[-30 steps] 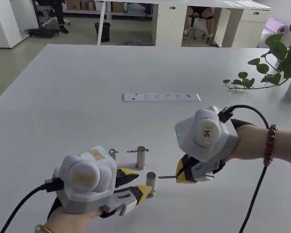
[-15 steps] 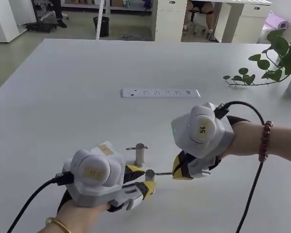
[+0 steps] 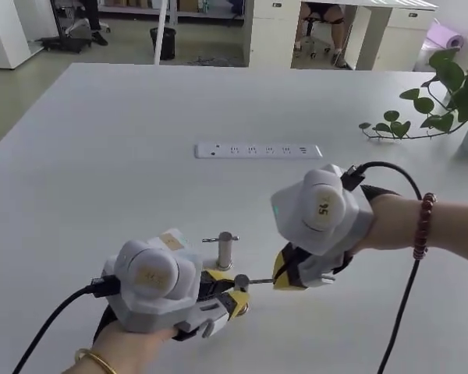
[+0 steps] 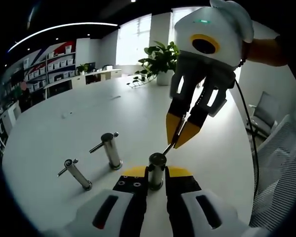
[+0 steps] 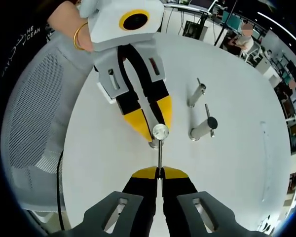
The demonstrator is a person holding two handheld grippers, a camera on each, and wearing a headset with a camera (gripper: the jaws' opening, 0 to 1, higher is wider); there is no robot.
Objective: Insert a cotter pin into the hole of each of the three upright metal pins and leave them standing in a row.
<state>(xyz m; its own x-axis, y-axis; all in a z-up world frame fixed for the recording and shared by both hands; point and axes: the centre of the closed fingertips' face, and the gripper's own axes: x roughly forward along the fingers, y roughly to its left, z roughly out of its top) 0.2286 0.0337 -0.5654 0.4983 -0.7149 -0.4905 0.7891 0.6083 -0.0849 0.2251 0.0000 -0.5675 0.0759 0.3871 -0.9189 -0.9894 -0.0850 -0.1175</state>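
Cotter pin (image 5: 159, 153) pinched between the right gripper (image 5: 160, 172) fingers, tip right up against the top of the metal pin (image 4: 156, 163). Closer in than a second ago. Can't tell if it's actually in the hole though. Left gripper (image 4: 156, 173) fingers clamped on that pin, upright near the worktop (image 3: 101, 156) front edge. Just behind it, a second pin (image 4: 111, 149) and a third pin (image 4: 77, 173), cotters already through. Loads of open worktop beyond, just a power strip (image 3: 257, 150) mid-worktop and a plant (image 3: 452, 86) by the far right edge.
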